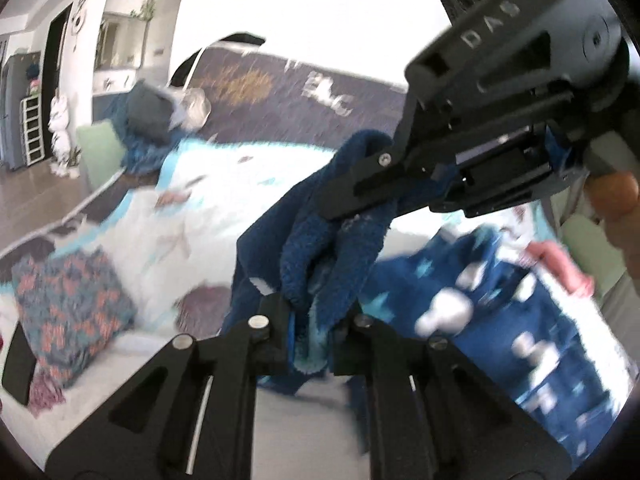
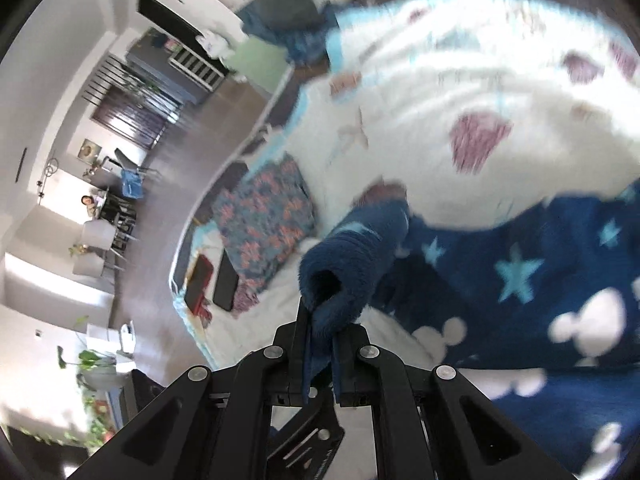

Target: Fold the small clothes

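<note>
A small dark blue fleece garment (image 1: 304, 240) hangs in the air above the bed, held at two spots. My left gripper (image 1: 314, 332) is shut on its lower edge, where a light blue lining shows. My right gripper (image 1: 360, 196) comes in from the upper right in the left wrist view and is shut on the garment's upper part. In the right wrist view my right gripper (image 2: 324, 344) pinches a rolled edge of the same blue fleece (image 2: 352, 256) between its fingers.
A white patterned blanket (image 2: 460, 92) covers the bed. A dark blue blanket with stars and white mouse heads (image 2: 540, 280) lies to the right. A folded floral cloth (image 2: 264, 216) and a phone-like black slab (image 2: 226, 284) lie near the bed's edge. More clothes (image 1: 152, 128) are piled far off.
</note>
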Tool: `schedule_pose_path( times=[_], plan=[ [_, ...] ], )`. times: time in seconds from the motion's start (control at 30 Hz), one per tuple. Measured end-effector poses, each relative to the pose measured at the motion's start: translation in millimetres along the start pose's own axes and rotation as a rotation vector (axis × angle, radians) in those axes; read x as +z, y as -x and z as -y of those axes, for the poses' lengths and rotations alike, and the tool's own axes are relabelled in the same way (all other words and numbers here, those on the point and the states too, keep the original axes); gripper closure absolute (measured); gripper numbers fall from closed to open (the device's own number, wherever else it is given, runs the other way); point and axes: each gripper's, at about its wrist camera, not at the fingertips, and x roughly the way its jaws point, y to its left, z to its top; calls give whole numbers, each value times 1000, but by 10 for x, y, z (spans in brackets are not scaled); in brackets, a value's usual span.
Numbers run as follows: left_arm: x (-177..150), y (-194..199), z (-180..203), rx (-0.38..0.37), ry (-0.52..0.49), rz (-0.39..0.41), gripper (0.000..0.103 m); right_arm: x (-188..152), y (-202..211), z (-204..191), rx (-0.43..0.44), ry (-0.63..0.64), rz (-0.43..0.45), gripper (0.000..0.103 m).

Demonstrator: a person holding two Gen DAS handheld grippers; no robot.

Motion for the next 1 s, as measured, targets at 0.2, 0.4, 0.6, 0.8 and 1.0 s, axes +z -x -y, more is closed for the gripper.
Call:
schedule_pose_path(
  times=[0.2, 0.4, 0.6, 0.8, 1.0],
  plan=[
    [488, 336, 538, -112, -28, 86, 91, -91, 975, -159, -45, 60, 140, 96],
    [591, 432, 1116, -174, -55, 87, 90, -304, 1623, 71, -69, 39, 211, 96],
    [405, 214, 1684, -226, -46, 1, 89, -554, 1954, 682, -106, -34, 203, 96],
    [-4, -66, 2366, -194, -63, -93, 89, -743, 2049, 1458, -129, -94, 122, 96],
    [-436, -517, 2659, -229, -26, -289, 88, -1021, 1742, 2202, -129, -101, 18, 96]
  ],
)
